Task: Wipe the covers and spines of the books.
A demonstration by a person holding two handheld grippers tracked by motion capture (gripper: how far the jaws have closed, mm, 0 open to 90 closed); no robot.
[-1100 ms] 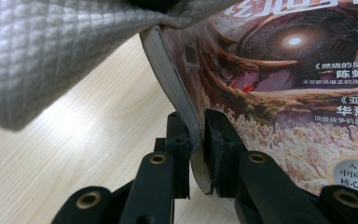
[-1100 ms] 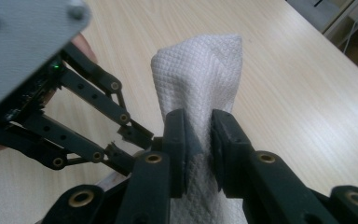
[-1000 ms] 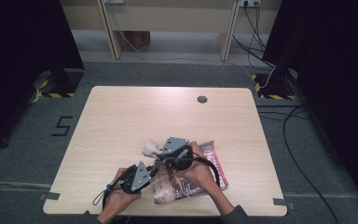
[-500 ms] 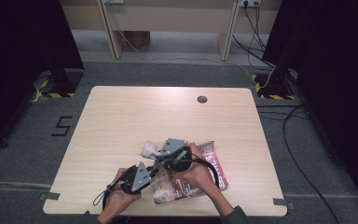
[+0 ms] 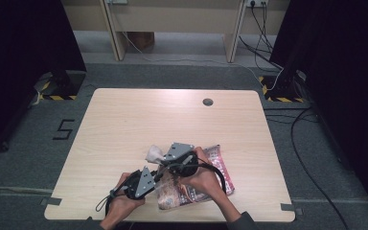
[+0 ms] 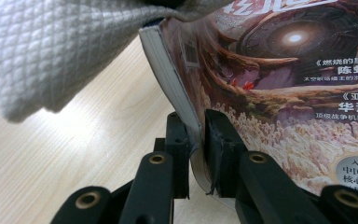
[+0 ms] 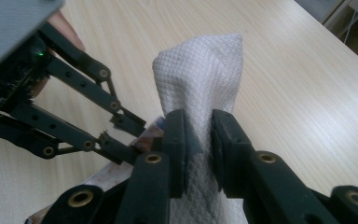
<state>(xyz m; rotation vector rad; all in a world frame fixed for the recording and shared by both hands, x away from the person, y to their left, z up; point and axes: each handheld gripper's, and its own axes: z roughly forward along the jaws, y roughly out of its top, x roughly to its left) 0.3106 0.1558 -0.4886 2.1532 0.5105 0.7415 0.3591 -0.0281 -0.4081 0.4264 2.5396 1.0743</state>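
A colourful magazine [image 5: 199, 187] lies near the table's front edge. My left gripper [image 6: 196, 149] is shut on the corner of the magazine [image 6: 279, 93], and that edge is lifted a little off the wood. My right gripper [image 7: 198, 135] is shut on a white waffle-weave cloth [image 7: 200, 74], whose bunched end sticks up past the jaws. In the high view the cloth [image 5: 154, 153] sits at the magazine's far left corner, with the right gripper [image 5: 165, 162] just behind the left gripper [image 5: 157, 176]. The cloth [image 6: 51, 51] hangs over the magazine in the left gripper view.
The light wooden table [image 5: 139, 120] has a round cable hole [image 5: 207, 101] near its far edge. Dark grey carpet surrounds it, with cables [image 5: 311, 158] on the floor at the right and a bench at the back wall.
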